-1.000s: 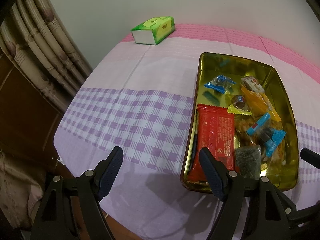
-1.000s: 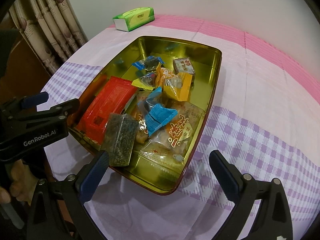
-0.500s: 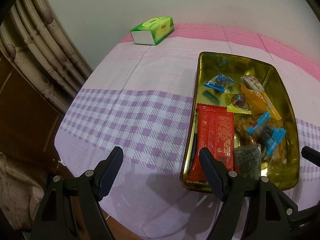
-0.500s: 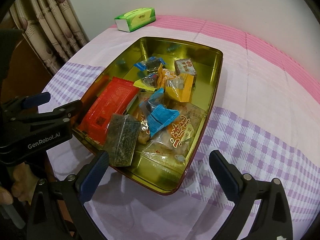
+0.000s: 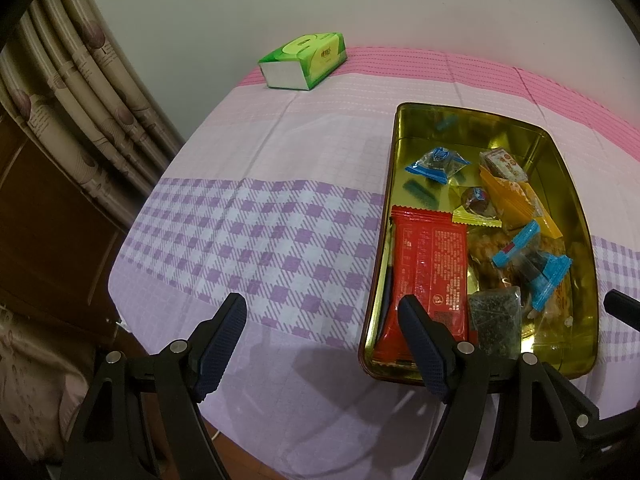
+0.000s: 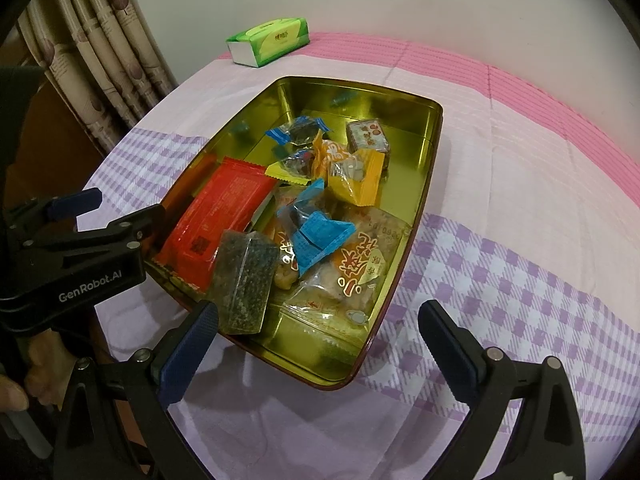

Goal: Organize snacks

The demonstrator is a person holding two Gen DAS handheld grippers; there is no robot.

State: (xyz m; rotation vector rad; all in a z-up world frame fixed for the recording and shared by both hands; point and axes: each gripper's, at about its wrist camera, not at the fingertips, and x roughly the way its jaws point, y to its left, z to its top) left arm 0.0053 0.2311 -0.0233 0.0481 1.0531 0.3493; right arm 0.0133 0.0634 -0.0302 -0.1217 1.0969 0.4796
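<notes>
A gold tin (image 5: 394,184) (image 6: 434,148) stands on the checked tablecloth and holds several snacks. Among them are a red packet (image 5: 430,264) (image 6: 224,216), a dark speckled pack (image 5: 496,320) (image 6: 244,280), blue-wrapped candies (image 5: 438,164) (image 6: 320,236), an orange pack (image 6: 352,176) and a clear cracker bag (image 6: 356,276). My left gripper (image 5: 322,312) hovers open just left of the tin's near corner, nothing between its fingers; it also shows in the right wrist view (image 6: 116,210). My right gripper (image 6: 320,316) hangs open above the tin's near end, gripping nothing.
A green tissue pack (image 5: 304,60) (image 6: 270,42) lies at the far edge by the wall. A patterned curtain (image 5: 80,100) hangs to the left, past the table's edge. A person's hand (image 6: 24,376) holds the left gripper's handle. Bare cloth spreads left and right of the tin.
</notes>
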